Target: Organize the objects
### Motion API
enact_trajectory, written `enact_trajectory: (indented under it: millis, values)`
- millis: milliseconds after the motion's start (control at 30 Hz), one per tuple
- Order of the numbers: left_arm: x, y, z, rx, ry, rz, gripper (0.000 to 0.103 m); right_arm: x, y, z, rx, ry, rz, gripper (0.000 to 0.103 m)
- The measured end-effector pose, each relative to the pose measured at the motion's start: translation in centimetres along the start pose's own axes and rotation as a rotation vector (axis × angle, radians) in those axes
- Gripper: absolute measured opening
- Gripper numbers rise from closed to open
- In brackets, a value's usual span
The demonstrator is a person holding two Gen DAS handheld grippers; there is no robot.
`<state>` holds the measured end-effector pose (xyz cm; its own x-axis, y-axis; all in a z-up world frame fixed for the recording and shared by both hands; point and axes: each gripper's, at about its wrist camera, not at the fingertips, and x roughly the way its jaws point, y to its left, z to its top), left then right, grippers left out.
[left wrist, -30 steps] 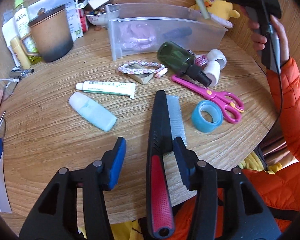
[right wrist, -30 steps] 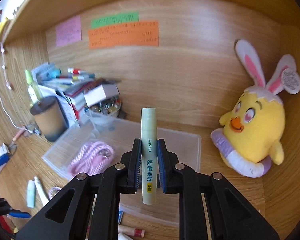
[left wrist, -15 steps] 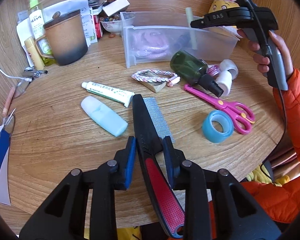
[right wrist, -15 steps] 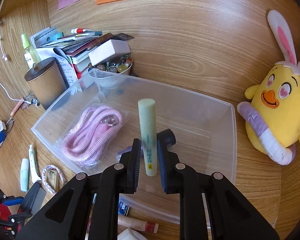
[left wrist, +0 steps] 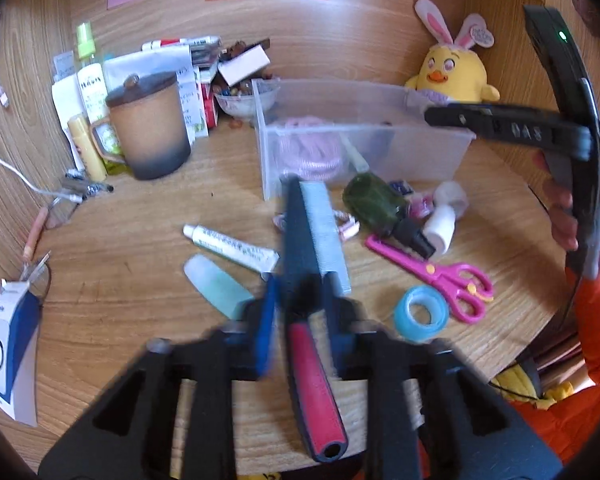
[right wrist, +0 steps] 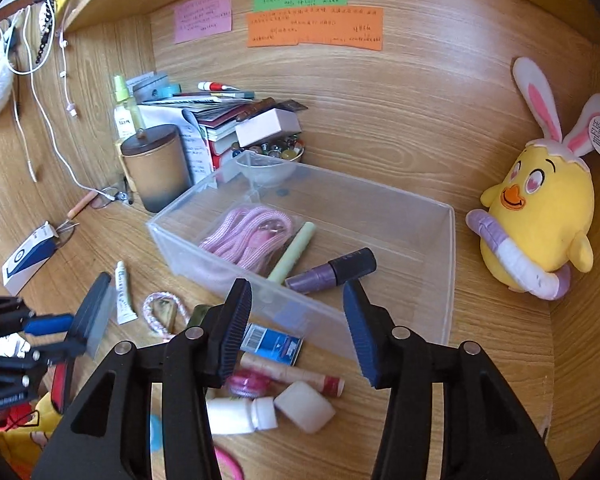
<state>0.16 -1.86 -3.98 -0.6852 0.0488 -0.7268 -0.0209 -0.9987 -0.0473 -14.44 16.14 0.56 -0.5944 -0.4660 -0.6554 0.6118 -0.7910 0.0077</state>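
At the far left of the wooden desk (left wrist: 112, 232) stood a brown lidded mug (left wrist: 148, 128), well apart from the things to be sorted. Nearer the middle lay a white tube (left wrist: 230, 246) and a pale blue bottle (left wrist: 220, 290), both flat on the desk.

The left gripper (left wrist: 300, 300) had just been closing and was now clamped on a black comb (left wrist: 300, 236) with a red handle. The long axis of the comb ran from near to far: the red handle pointed toward the camera, and the toothed end pointed away, toward the clear plastic box (right wrist: 380, 320). The picture was blurred here, and I cannot tell if the comb still touched the desk.

Inside the box lay a pink cord (right wrist: 248, 236) at the left, and just beside it a pale green stick (right wrist: 294, 252). The stick lay tilted, its long axis going from the near wall to the far right. A purple tube (right wrist: 332, 270) was next to it.

The right gripper (right wrist: 296, 328) had just been opening; its fingers stood apart with nothing between them, above the near wall of the box.

At the far right sat a yellow plush chick (right wrist: 540, 208).
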Motion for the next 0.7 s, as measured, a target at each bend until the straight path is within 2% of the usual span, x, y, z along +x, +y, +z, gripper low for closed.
enact_trajectory:
  millis: [33, 200, 367, 500, 633, 700]
  values:
    - [-0.1, 0.1, 0.3, -0.006, -0.007, -0.01, 0.0, -0.3, 0.0, -0.3, 0.003, -0.003, 0.006, 0.044]
    - [0.2, 0.3, 1.4, -0.01, -0.016, -0.011, 0.0, -0.9, -0.5, -1.8, 0.042, 0.012, 0.025, 0.045]
    - [0.0, 2.1, 0.5, -0.054, 0.052, -0.059, 0.002, -0.7, -0.9, -4.0, 0.039, 0.056, 0.002, 0.049]
    - [0.7, 2.1, -1.4, -0.049, 0.14, -0.065, 0.017, 0.6, -1.4, -5.2, 0.046, 0.107, -0.014, 0.049]
    - [1.3, 1.0, -2.8, 0.001, 0.182, -0.036, 0.03, 1.8, -2.0, -6.0, 0.089, 0.148, 0.002, 0.049]
    - [1.5, 0.7, -3.2, 0.009, 0.191, -0.032, 0.03, 2.2, -2.3, -6.1, 0.119, 0.159, 0.018, 0.049]
